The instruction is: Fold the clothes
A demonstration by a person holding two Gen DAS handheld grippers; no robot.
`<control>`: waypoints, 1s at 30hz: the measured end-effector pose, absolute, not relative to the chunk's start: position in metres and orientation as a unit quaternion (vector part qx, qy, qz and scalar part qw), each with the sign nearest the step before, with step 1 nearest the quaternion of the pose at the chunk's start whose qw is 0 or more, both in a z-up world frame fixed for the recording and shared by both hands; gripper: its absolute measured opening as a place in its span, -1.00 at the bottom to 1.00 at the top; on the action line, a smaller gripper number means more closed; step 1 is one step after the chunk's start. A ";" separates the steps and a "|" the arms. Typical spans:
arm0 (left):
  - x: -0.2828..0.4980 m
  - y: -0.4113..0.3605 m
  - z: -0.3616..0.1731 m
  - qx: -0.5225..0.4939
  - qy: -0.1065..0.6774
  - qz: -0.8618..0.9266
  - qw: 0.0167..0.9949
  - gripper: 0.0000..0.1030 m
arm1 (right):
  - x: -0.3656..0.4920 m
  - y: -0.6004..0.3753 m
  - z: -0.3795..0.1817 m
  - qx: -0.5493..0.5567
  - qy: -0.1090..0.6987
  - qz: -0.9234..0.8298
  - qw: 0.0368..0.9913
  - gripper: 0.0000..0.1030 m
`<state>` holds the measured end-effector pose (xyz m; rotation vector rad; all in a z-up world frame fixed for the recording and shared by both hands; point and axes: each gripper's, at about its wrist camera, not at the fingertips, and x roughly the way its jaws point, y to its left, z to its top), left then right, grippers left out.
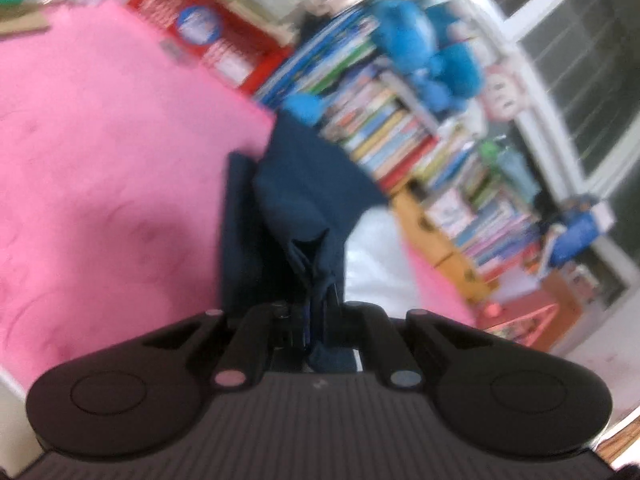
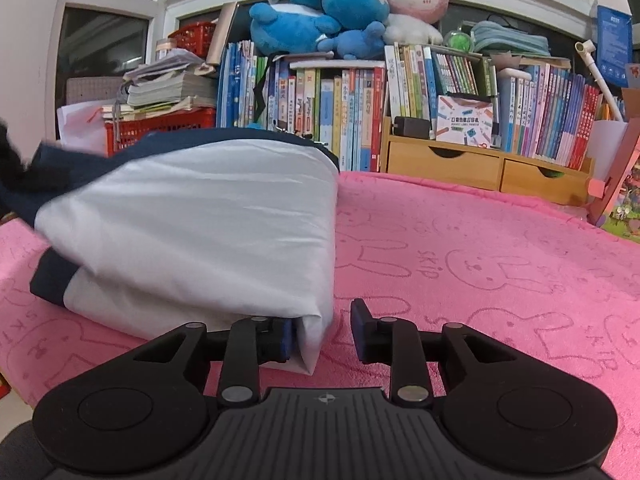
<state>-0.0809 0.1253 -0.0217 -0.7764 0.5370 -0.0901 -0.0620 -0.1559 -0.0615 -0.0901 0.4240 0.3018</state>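
Left tool [image 1: 316,320] clamped on navy-and-white cotton garment [image 1: 296,184] to carry the fold; right tool [image 2: 324,328] apart, releasing its corner beside.

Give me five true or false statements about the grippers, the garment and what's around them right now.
1. The left gripper is shut on navy cloth. True.
2. The right gripper is clamped on the garment. False: it is open; the white garment has a corner lying between its fingers, unpinched.
3. The garment lies on a green towel. False: the towel is pink, with rabbit outlines.
4. Blue plush toys sit on top of the books. True.
5. The garment is all white. False: it has navy trim at its left edge.
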 end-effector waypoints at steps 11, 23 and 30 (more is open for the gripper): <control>-0.085 0.134 -0.036 -0.371 0.268 -0.019 0.889 -0.90 | -0.057 -0.136 -0.058 -0.073 0.211 0.164 0.961 -0.47; -0.098 0.138 -0.040 -0.360 0.282 -0.031 0.889 -0.90 | -0.070 -0.129 -0.055 -0.171 0.157 0.109 0.967 -0.67; -0.106 0.138 -0.040 -0.353 0.289 -0.038 0.889 -0.90 | -0.072 -0.128 -0.061 -0.219 0.158 0.089 0.959 -0.07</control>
